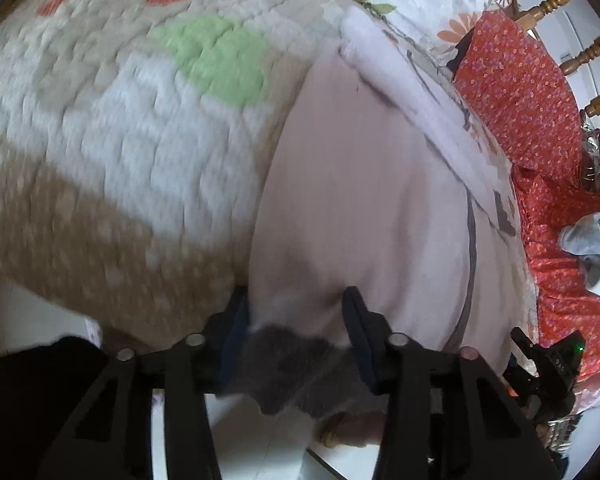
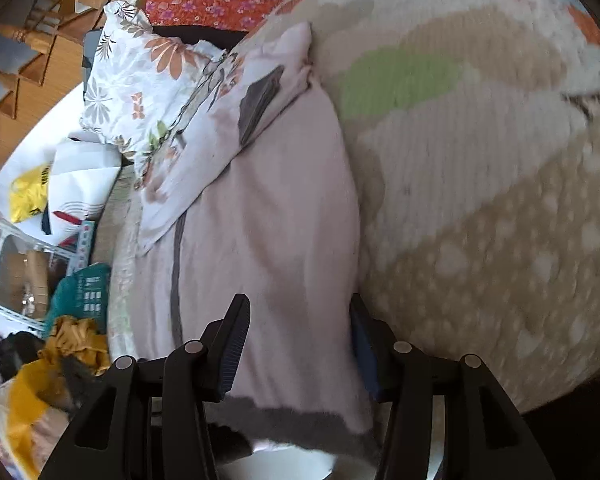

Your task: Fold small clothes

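A pale pink garment [image 1: 360, 184] with a grey hem and a grey side seam lies on a plush blanket [image 1: 112, 128]. My left gripper [image 1: 296, 304] is open, and the garment's grey hem edge lies between its fingers. In the right wrist view the same garment [image 2: 276, 216] runs away from me. My right gripper [image 2: 300, 312] is open too, with the cloth's near end lying between its fingers. A folded white printed piece [image 2: 228, 108] rests on the garment's far end.
The blanket has green and orange patches [image 2: 400, 80]. A floral pillow [image 2: 140, 92] and a red flowered cloth [image 1: 520, 96] lie beside it. Wooden chair spindles [image 1: 580, 52] stand behind. Bags, a yellow cloth [image 2: 76, 344] and clutter lie on the floor at left.
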A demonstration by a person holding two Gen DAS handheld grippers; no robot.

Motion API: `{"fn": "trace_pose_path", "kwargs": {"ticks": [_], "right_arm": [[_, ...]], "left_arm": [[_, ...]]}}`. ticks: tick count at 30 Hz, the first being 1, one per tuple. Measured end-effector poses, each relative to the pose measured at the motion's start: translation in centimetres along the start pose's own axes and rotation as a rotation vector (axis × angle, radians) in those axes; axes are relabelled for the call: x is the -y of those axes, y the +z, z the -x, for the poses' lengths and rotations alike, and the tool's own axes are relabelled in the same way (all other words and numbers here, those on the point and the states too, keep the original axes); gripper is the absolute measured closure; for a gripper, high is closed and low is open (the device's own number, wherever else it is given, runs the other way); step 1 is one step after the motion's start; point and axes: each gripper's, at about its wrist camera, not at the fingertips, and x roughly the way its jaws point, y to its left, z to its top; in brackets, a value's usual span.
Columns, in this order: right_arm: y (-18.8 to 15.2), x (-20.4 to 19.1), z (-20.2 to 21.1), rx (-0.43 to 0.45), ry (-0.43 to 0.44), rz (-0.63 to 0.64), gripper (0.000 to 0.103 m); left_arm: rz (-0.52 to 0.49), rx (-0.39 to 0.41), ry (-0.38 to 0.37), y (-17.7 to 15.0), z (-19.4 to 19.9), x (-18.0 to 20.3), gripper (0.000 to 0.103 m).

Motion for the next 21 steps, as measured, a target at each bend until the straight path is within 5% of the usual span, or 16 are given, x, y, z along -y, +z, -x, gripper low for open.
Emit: {"fn": "trace_pose_path", "kwargs": {"ticks": [17, 21], "right_arm": [[-5.8, -0.4, -1.1, -0.094, -0.037, 0.056, 0.05], [-6.1, -0.5, -1.3, -0.097, -0.06, 0.073, 0.05]], "left_arm": [[0.019, -0.11, -0.025, -4.1, -2.0, -0.1, 0.064], [0.035, -0.129, 0.006, -4.7, -2.6, -0.4, 0.081]]}}
